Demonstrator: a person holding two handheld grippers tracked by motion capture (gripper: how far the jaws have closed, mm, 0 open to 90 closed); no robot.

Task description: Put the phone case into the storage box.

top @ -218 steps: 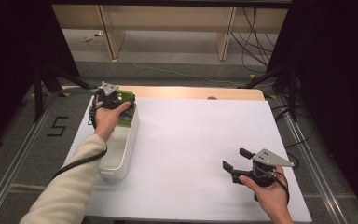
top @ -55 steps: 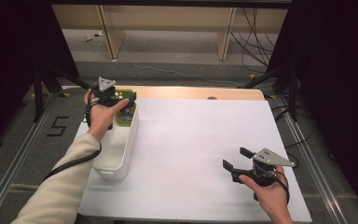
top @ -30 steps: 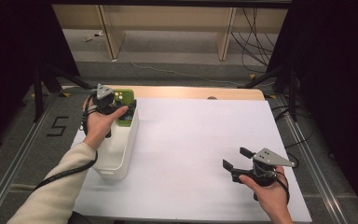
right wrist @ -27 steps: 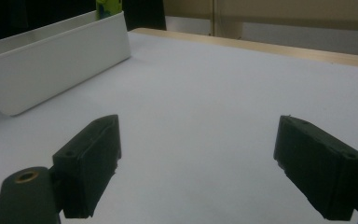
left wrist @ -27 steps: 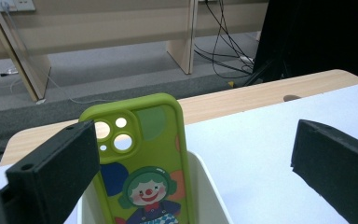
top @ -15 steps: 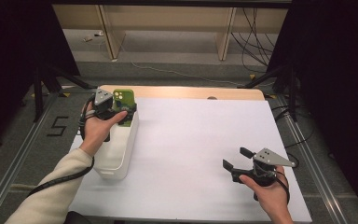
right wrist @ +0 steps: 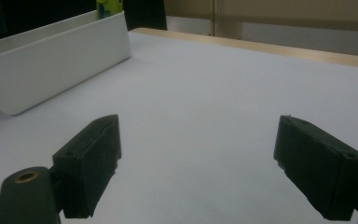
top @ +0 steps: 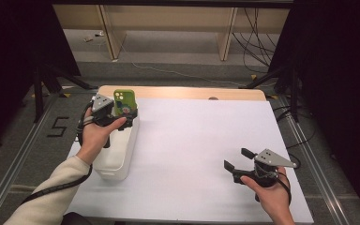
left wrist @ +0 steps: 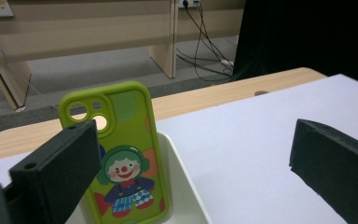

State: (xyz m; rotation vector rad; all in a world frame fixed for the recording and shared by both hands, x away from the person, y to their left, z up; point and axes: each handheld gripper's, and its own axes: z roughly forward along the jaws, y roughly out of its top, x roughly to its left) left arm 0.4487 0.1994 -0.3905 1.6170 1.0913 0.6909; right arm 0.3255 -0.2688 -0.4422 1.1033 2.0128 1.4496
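Observation:
A green phone (top: 124, 103) in a clown-print case stands upright, leaning at the far end of a long white bin (top: 117, 164) at the table's left. In the left gripper view the phone (left wrist: 126, 154) rises just beyond the left jaw, and the bin's rim (left wrist: 182, 186) runs below it. My left gripper (top: 117, 117) hovers over the bin's far end, open, jaws wide (left wrist: 198, 154) and gripping nothing. My right gripper (top: 237, 158) rests open near the front right of the table, empty (right wrist: 209, 154). From there the bin (right wrist: 51, 51) and the phone's top (right wrist: 108, 8) show far off.
A white sheet (top: 201, 140) covers the table, with a bare wooden strip (top: 192, 93) along the far edge. Beyond it stand wooden furniture legs and loose cables on the floor. Dark stands flank both sides.
The phone went from lying under my left gripper to standing upright at the bin's far end. The left gripper has drawn slightly back and left of it. The right gripper has not moved.

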